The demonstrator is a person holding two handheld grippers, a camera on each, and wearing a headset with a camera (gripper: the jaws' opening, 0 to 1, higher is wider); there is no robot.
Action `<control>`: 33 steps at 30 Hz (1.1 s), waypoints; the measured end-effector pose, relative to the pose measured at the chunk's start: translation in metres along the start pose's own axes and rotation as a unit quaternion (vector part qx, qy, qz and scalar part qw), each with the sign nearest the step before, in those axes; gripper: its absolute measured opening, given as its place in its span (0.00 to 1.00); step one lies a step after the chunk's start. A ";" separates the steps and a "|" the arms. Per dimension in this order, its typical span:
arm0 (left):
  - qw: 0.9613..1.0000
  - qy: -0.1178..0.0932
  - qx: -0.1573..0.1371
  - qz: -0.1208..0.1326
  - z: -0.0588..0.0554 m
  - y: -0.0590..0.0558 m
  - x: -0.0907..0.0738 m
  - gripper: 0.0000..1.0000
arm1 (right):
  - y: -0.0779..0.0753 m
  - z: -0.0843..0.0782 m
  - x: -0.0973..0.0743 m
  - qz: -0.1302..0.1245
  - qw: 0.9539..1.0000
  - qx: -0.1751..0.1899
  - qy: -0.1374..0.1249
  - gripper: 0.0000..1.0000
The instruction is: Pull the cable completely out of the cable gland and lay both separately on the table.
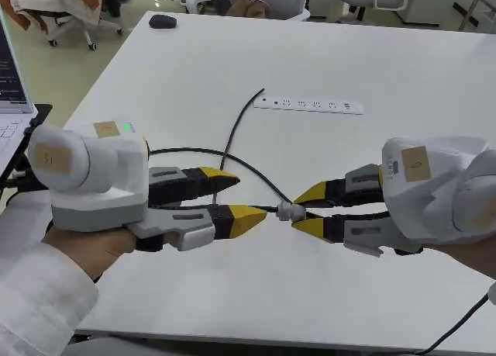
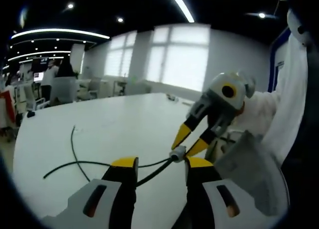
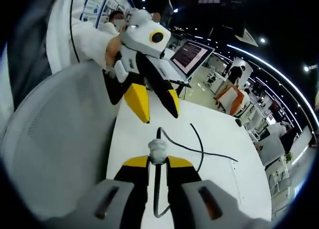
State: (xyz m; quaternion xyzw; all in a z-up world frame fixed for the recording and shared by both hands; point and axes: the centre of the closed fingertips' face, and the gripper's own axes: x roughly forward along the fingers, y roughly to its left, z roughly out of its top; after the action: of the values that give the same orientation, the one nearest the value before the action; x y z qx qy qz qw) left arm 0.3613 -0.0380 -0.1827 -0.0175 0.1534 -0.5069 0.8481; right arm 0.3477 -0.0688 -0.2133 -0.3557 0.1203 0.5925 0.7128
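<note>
Yellow-tipped black tongs (image 1: 249, 195), white sleeve (image 1: 39, 309)

Head view downward; opposed gripper views, close, share cable gland (image 2: 177, 153)

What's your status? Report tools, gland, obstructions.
Right tool shut on cable gland. Left tool open astride cable. Cable not yet pulled out. Power strip beyond, clear.

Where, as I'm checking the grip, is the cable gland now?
In the head view, the cable gland sits at the right hand-held gripper's tips, just right of the left hand-held gripper.
</note>
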 end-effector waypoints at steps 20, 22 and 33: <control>0.990 -0.049 -0.026 -0.129 0.020 -0.040 0.007 0.19 | 0.000 0.044 -0.028 -0.012 0.996 -0.066 -0.053 0.11; 0.988 -0.054 -0.041 -0.136 0.022 -0.041 0.005 0.19 | 0.001 0.047 -0.029 -0.013 0.995 -0.075 -0.057 0.11; 0.979 -0.068 -0.112 -0.157 0.028 -0.044 0.003 0.16 | 0.002 0.051 -0.030 -0.017 0.994 -0.085 -0.059 0.12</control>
State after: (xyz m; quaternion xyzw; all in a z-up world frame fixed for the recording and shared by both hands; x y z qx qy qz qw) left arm 0.3332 -0.0655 -0.1484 -0.1705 0.1464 -0.6109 0.7591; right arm 0.3252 -0.0585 -0.1593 -0.3819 0.0210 0.6081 0.6957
